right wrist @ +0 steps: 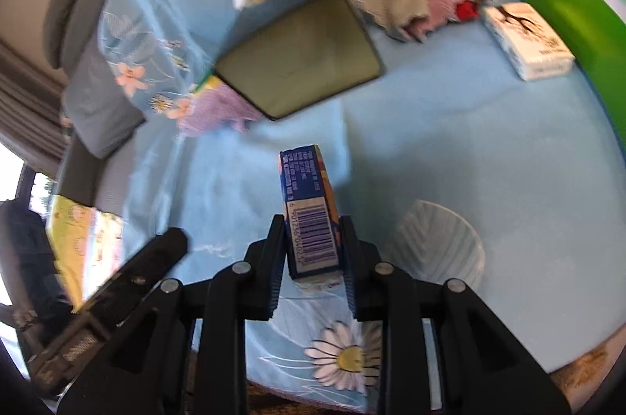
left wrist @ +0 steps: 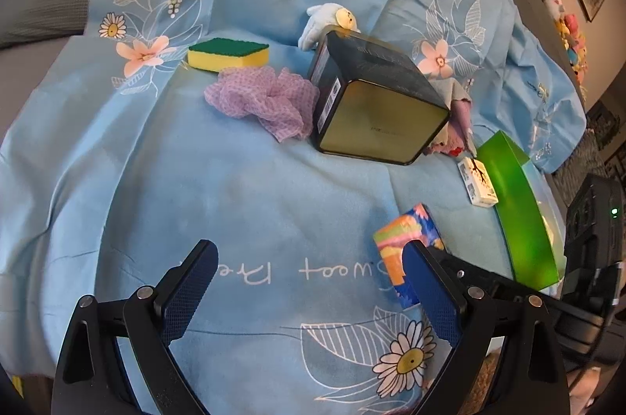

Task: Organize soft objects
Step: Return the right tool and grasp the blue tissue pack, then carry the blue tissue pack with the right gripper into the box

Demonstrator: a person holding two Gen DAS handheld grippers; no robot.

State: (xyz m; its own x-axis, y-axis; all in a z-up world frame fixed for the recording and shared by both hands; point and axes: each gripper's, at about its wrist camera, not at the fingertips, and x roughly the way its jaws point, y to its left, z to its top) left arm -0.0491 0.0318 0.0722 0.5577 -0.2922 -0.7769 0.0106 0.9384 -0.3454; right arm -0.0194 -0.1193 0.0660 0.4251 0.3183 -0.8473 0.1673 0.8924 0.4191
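My right claw (right wrist: 313, 250) clamps a small blue tissue pack (right wrist: 309, 211), barcode up, jaws narrowed on its sides above the light-blue floral sheet (right wrist: 450, 141). My left claw (left wrist: 309, 297) hangs released, jaws wide, nothing between them. At twelve o'clock from the left claw stands a dark box (left wrist: 371, 98); at eleven, a purple mesh puff (left wrist: 266, 98) and a yellow-green sponge (left wrist: 229, 53). At two, a green container (left wrist: 516, 203). The sheet reads "Sweet Pre".
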